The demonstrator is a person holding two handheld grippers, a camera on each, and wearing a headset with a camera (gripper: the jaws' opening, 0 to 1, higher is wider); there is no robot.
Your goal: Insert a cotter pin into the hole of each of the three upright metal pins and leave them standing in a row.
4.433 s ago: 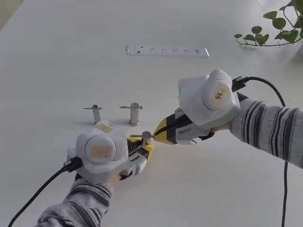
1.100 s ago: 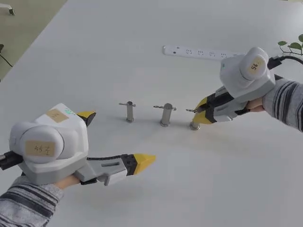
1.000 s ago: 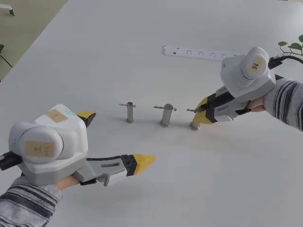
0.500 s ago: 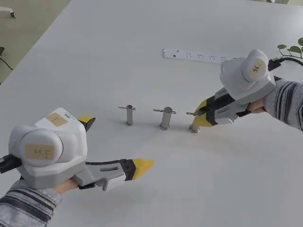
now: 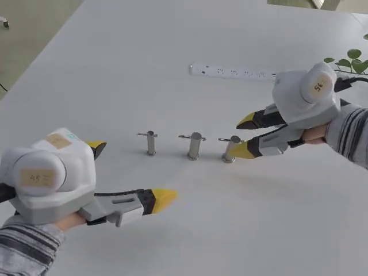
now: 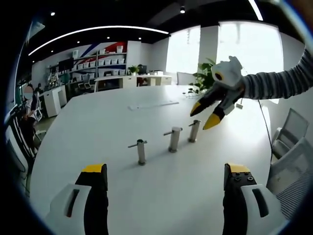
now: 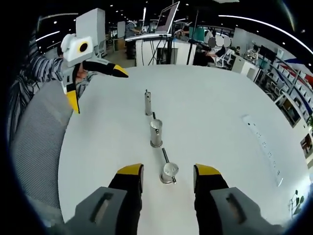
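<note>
Three upright metal pins stand in a row on the white table: left pin, middle pin, right pin. Each has a cotter pin through its top, and the right one's cotter pin sticks out to the left. My right gripper is open just right of the right pin, whose top sits between the jaws without touching them. My left gripper is open and holds nothing, down at the near left, well short of the row. The left gripper view also catches the right gripper.
A white power strip lies across the far side of the table. A green plant is at the far right edge. The cable of the right gripper trails off to the right.
My right gripper has gone from shut at the right pin's cotter pin to open and has let go. The left gripper stays open, shifted slightly left. The camera has moved.
</note>
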